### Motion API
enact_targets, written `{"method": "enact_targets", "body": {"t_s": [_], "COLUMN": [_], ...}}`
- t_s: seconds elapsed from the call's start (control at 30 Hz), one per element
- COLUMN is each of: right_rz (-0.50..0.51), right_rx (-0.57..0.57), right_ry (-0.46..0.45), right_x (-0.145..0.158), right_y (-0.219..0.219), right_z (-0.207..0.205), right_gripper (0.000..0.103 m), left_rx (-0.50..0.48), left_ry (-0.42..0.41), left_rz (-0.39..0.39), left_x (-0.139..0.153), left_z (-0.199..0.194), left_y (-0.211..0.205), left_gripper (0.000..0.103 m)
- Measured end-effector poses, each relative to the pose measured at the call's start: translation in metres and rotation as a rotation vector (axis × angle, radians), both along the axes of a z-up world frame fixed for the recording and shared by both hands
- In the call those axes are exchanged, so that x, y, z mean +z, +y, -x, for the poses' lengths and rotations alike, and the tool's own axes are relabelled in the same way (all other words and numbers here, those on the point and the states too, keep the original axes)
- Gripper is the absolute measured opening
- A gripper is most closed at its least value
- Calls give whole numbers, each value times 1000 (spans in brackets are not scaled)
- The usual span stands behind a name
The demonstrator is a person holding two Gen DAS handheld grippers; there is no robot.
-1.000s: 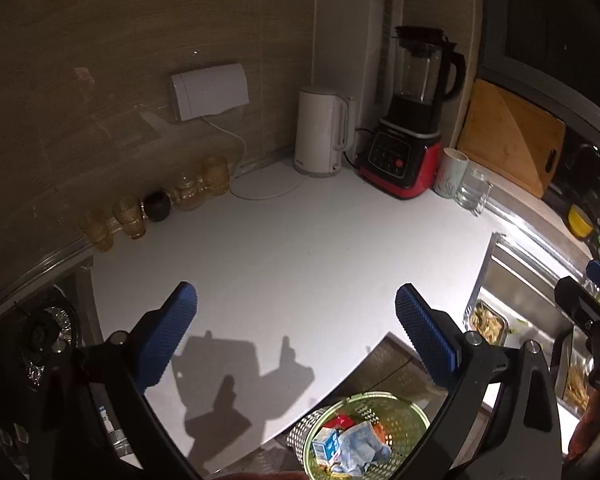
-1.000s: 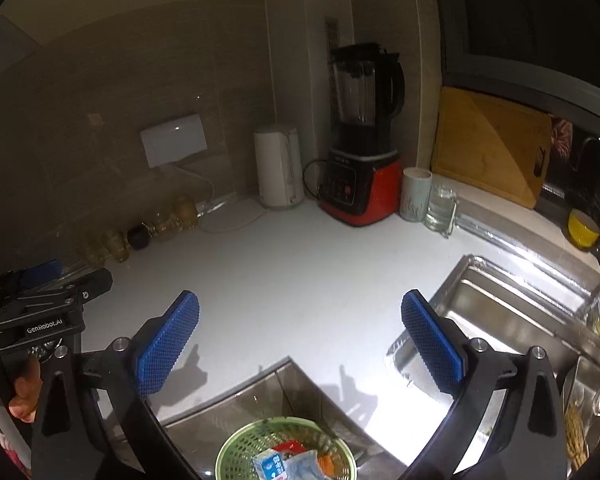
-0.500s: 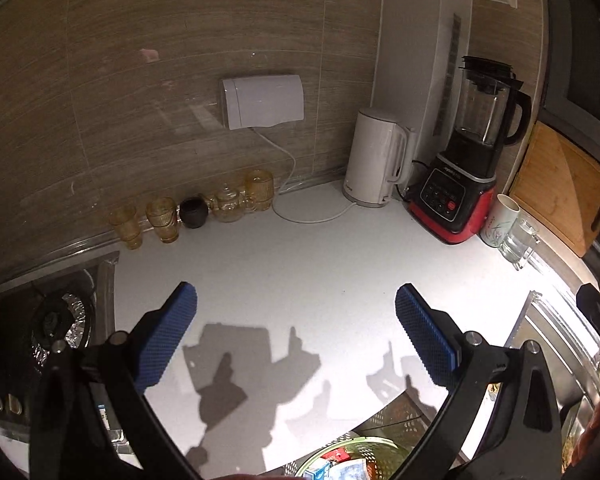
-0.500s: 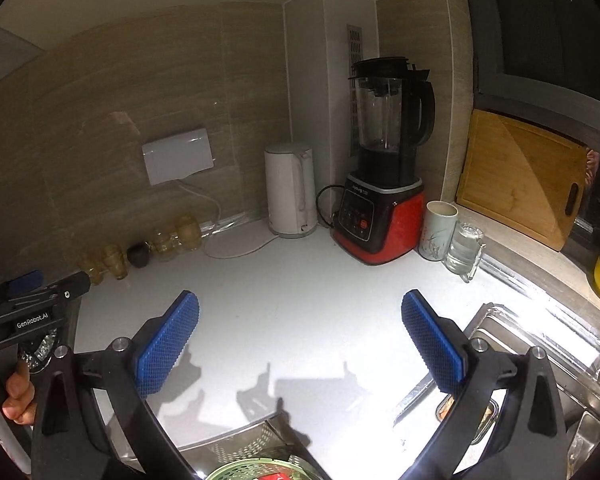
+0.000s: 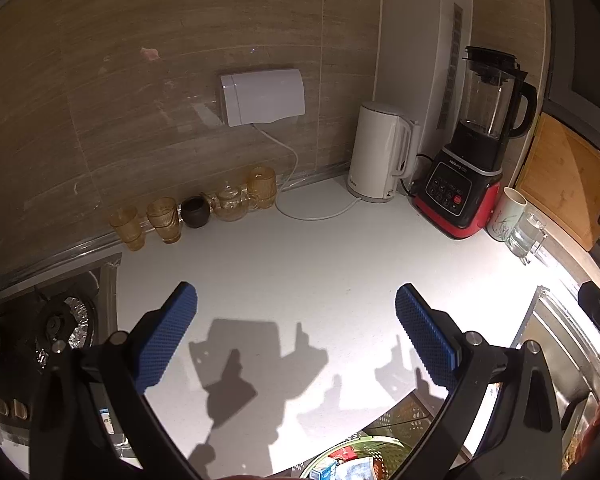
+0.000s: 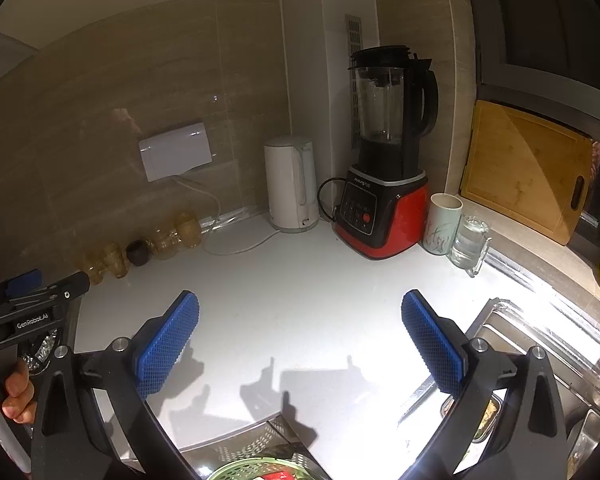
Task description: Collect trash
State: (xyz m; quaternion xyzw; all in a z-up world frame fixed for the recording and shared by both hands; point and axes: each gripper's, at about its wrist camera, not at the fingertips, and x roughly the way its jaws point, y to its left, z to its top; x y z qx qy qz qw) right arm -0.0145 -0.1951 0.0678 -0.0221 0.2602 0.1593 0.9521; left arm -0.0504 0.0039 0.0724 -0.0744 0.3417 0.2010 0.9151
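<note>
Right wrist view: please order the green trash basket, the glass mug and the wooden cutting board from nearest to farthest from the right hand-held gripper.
1. Green trash basket: just below the right hand-held gripper, at the counter's front edge.
2. Glass mug: farther back on the right, beside the ceramic cup.
3. Wooden cutting board: farthest, leaning against the right wall.

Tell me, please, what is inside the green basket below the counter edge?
The green basket holds a small blue carton, something red and crumpled wrappers; most of it lies outside the frame or is hidden by the gripper.

Kettle [image 5: 376,152] left of blender [image 5: 466,172]; cutting board [image 5: 568,184] right.
</note>
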Motion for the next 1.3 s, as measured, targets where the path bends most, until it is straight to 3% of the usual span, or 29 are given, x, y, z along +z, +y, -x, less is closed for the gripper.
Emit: {"method": "enact_targets", "body": {"t_s": [1.3], "right_rz": [13], "right_rx": [19], "right_ry": [-7], "right_x": [3], "right_y": [1], "right_z": [5], "right_gripper": [101], "left_rx": [-18], "left_ry": [-1], "left_rz": [0], "left_x": [0], "left_z": [6], "left_y": [-4], "left_gripper": [95]}}
